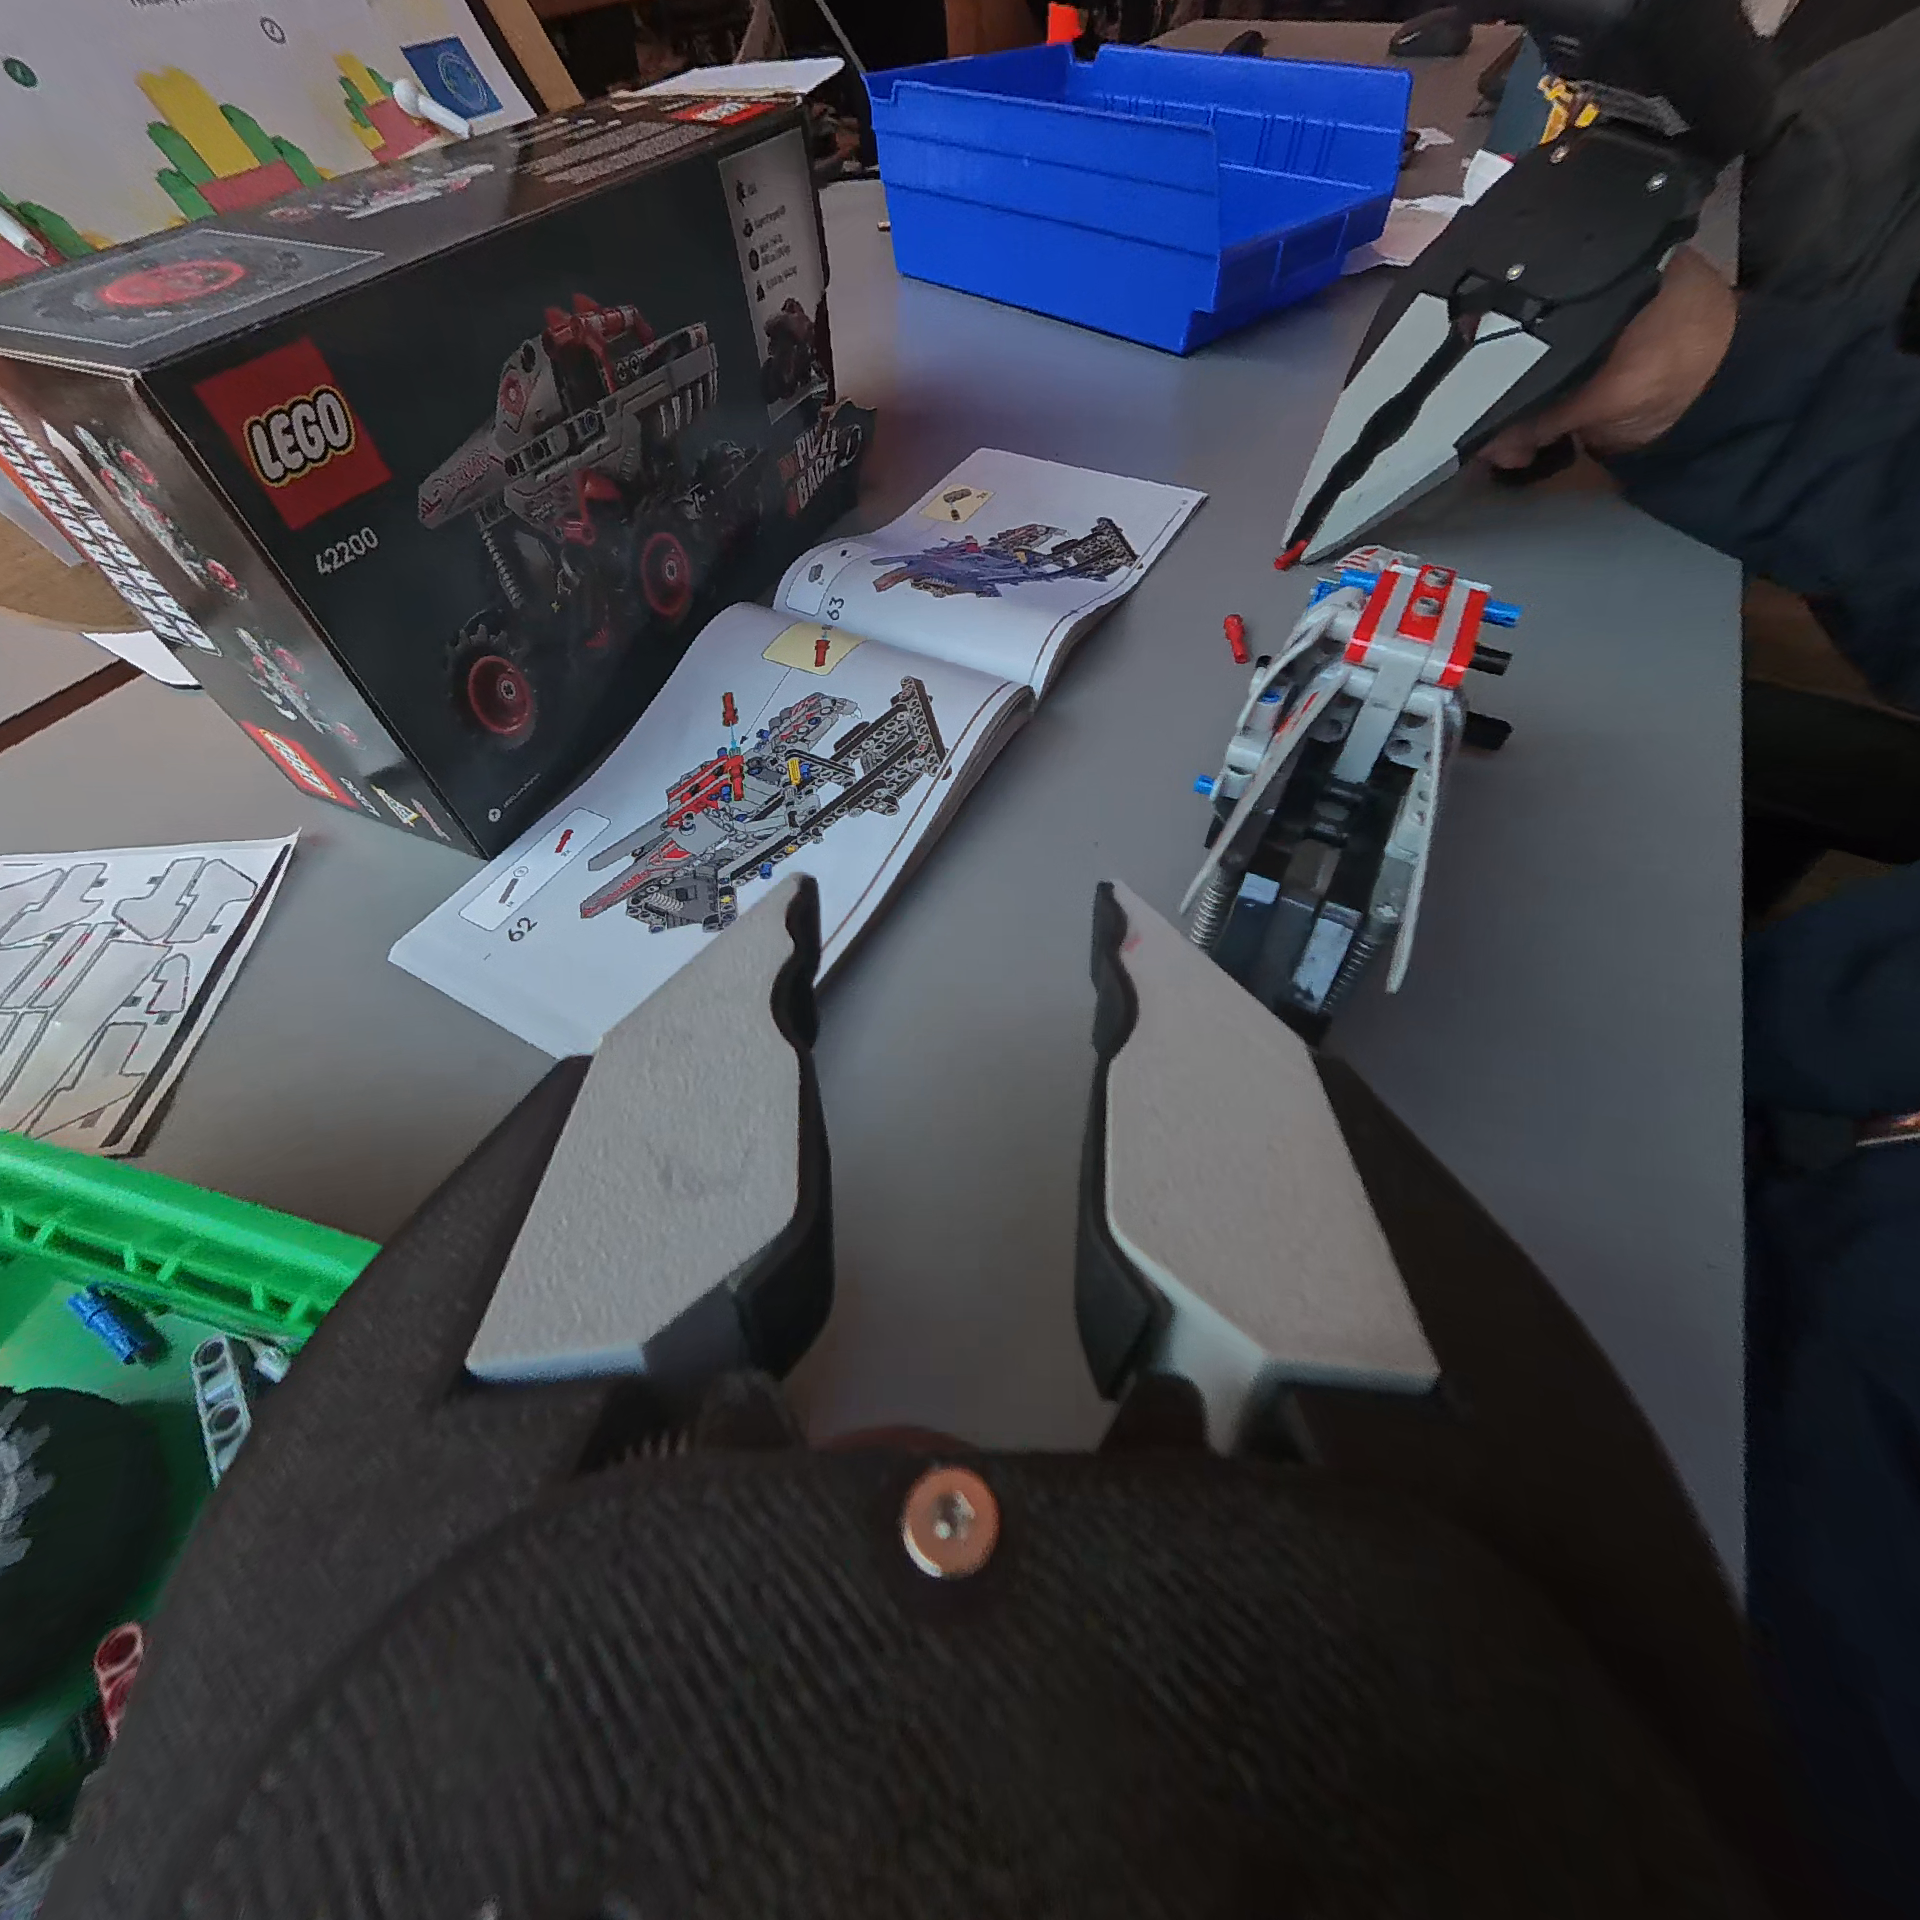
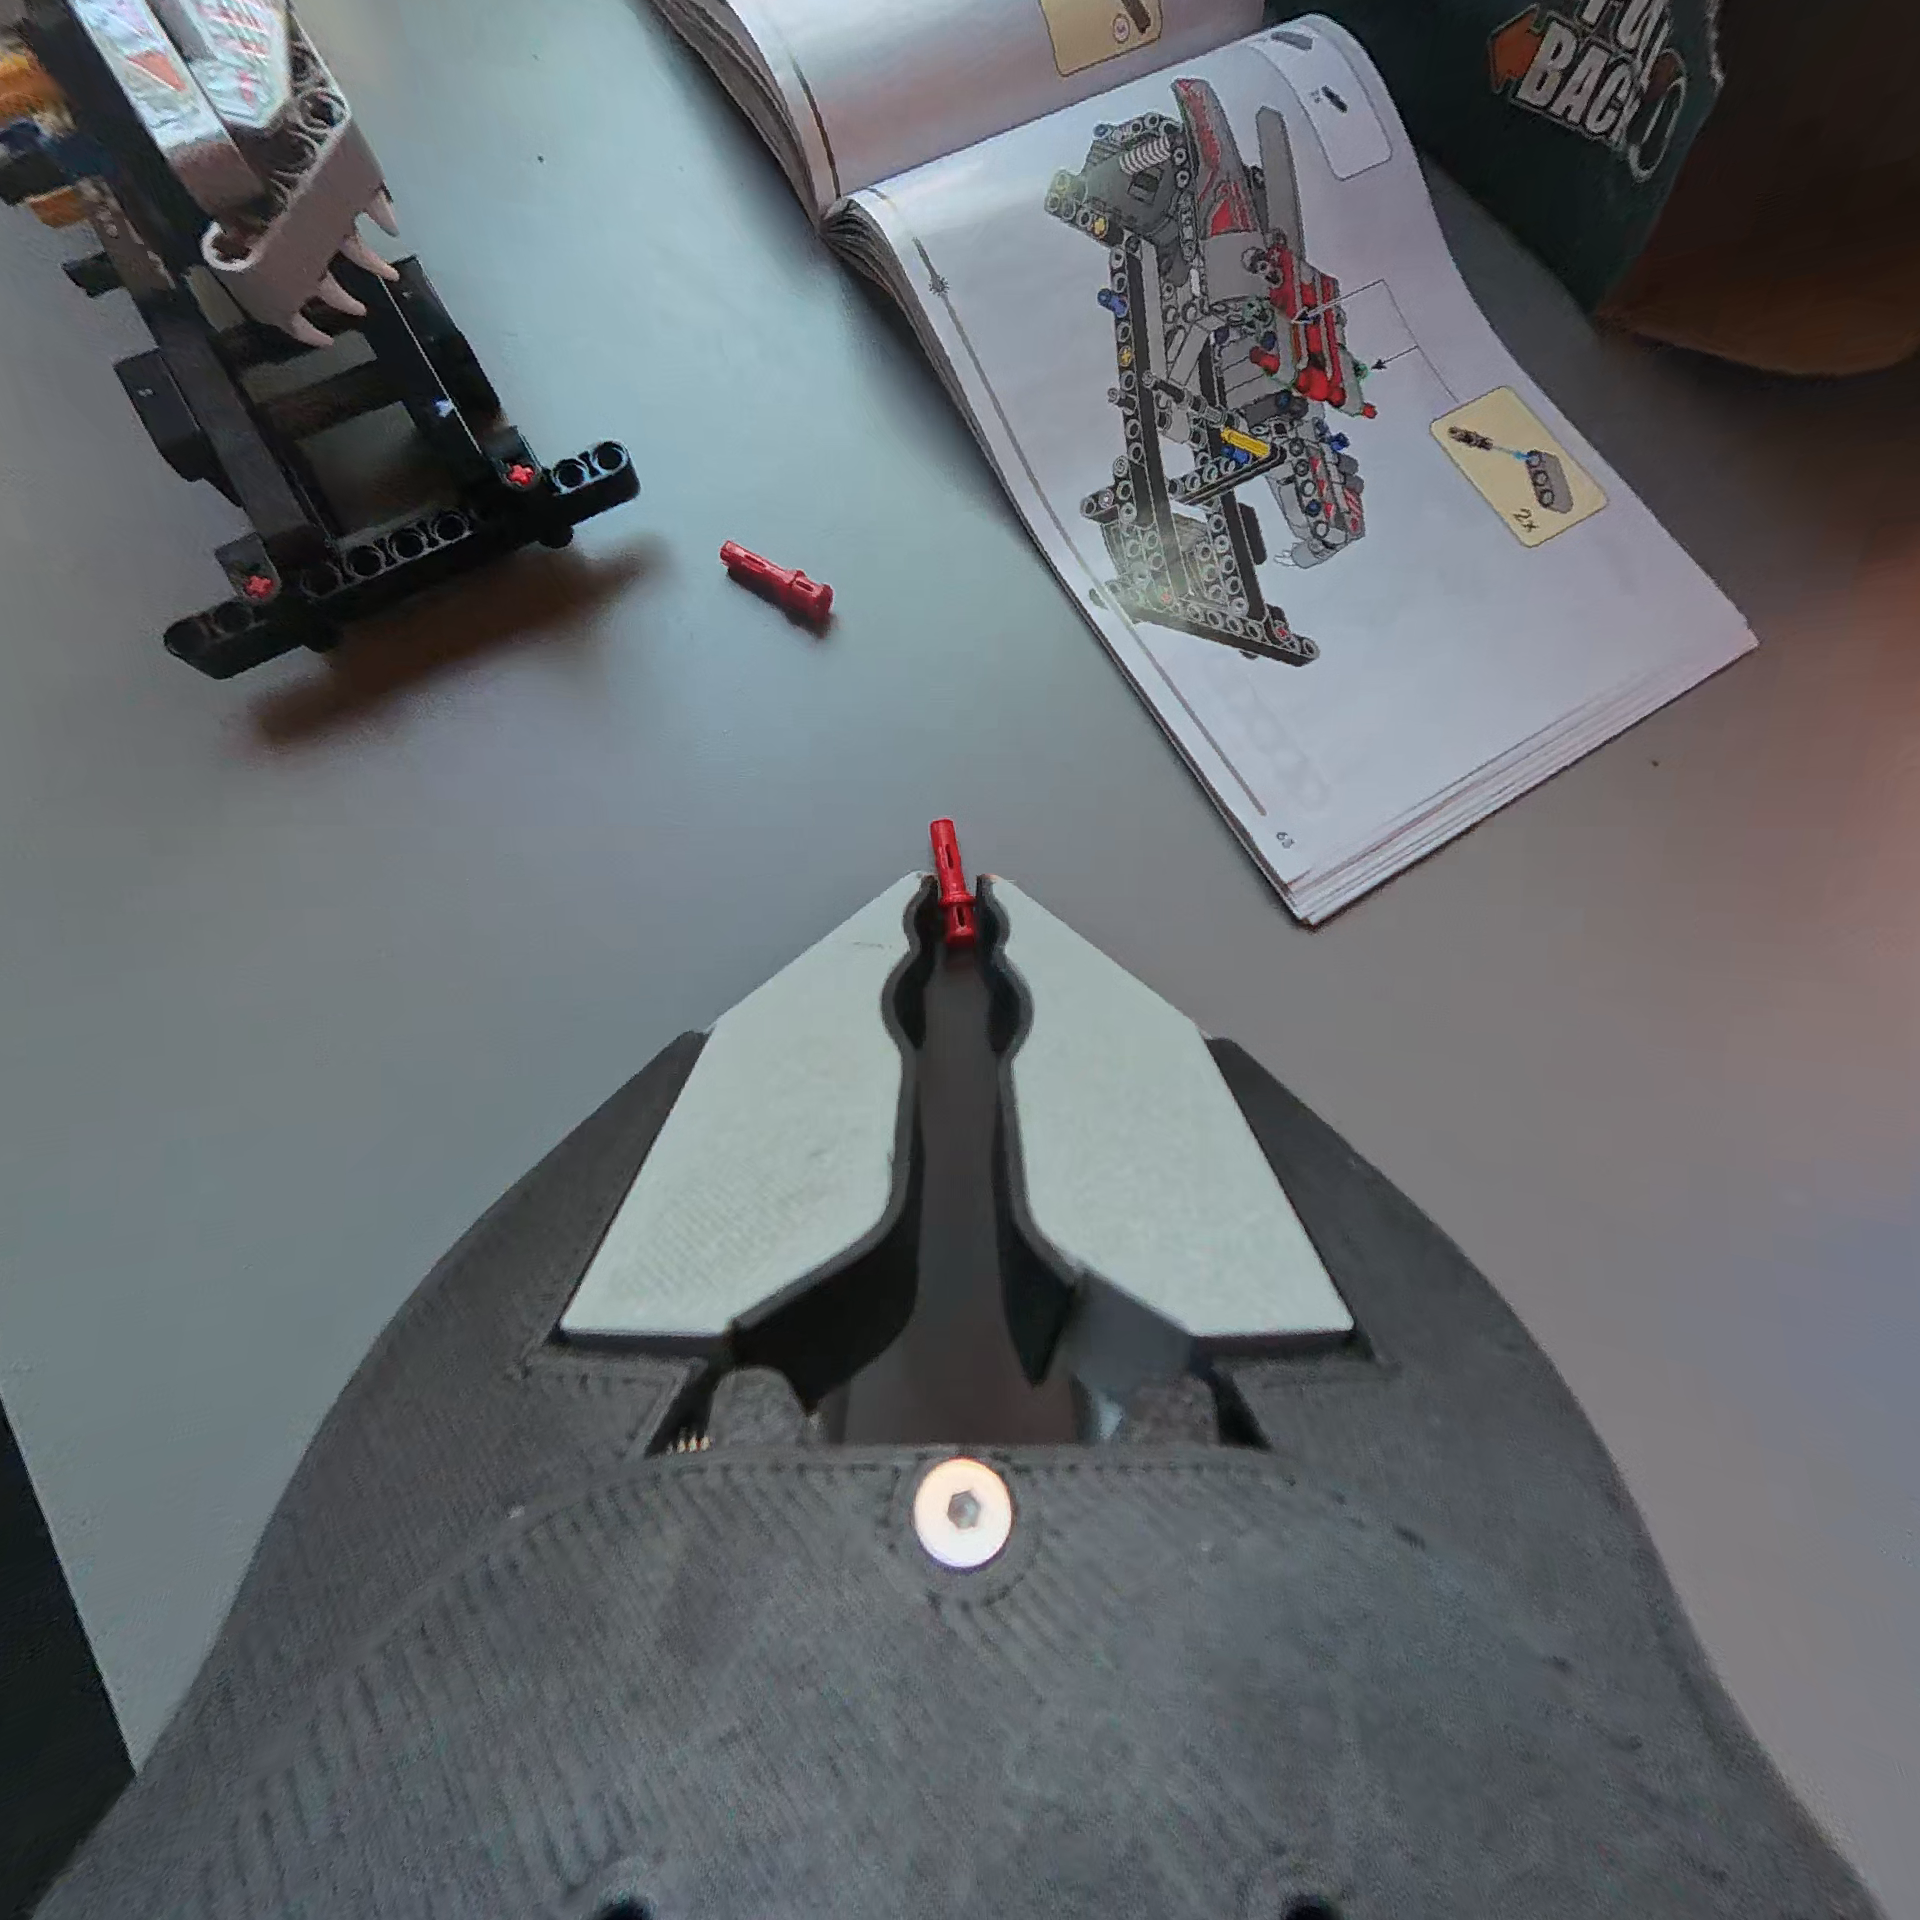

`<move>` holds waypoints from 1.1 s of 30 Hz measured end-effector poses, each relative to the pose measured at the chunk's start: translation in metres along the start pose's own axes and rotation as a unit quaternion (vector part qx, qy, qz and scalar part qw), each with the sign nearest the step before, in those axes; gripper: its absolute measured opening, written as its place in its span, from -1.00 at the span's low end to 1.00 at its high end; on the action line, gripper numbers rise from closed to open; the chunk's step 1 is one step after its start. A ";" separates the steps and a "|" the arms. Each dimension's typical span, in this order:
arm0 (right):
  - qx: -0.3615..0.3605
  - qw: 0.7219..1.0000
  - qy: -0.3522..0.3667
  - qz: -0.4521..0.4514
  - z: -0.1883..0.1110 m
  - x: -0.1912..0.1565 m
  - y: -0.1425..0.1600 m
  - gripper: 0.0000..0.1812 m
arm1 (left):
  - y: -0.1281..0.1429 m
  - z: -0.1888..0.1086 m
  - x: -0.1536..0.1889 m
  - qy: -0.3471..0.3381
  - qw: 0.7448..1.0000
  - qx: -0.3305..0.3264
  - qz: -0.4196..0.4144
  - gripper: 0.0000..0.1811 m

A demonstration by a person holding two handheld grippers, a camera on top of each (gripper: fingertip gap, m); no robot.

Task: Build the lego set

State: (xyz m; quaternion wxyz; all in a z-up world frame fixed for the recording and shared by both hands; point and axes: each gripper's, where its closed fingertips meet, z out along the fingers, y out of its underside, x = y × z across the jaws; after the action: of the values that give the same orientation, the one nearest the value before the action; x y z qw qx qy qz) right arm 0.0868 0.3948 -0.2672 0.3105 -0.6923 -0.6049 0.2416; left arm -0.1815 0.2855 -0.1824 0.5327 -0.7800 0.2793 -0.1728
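My right gripper is shut on a small red pin that sticks out past its tips, above the grey table. It also shows in the left wrist view, just above the half-built truck model. A second red pin lies loose on the table between the model and the open instruction booklet; it shows in the left wrist view too. My left gripper is open and empty, low over the table near the booklet.
The set's box stands behind the booklet. A blue bin sits at the back. A green tray with loose parts is at the lower left, a sticker sheet beside it. The table edge runs down the right. My right fingertips sit around 30 cm from my left ones.
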 end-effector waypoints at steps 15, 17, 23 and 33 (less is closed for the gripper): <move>0.042 0.999 -0.003 0.008 -0.004 0.001 -0.010 -0.96 | 0.004 0.005 0.051 0.108 0.994 -0.014 0.012 -0.44; 0.049 0.999 -0.004 0.010 -0.005 0.001 -0.012 -0.96 | 0.001 0.007 0.057 0.126 0.992 -0.016 0.015 -0.47; 0.060 0.998 -0.005 0.005 -0.007 -0.002 -0.015 -0.96 | 0.008 0.007 0.079 0.186 0.982 -0.033 0.019 -0.68; 0.114 0.993 -0.038 0.003 -0.016 -0.022 -0.033 -0.96 | 0.001 -0.017 0.111 0.227 0.973 -0.030 0.023 -0.60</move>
State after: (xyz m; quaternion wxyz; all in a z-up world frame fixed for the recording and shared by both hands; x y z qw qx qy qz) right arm 0.0722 0.3736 -0.2334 0.3633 -0.6446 -0.5825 0.3364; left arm -0.1044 0.2045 -0.1806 0.4352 -0.7294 0.4158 -0.3250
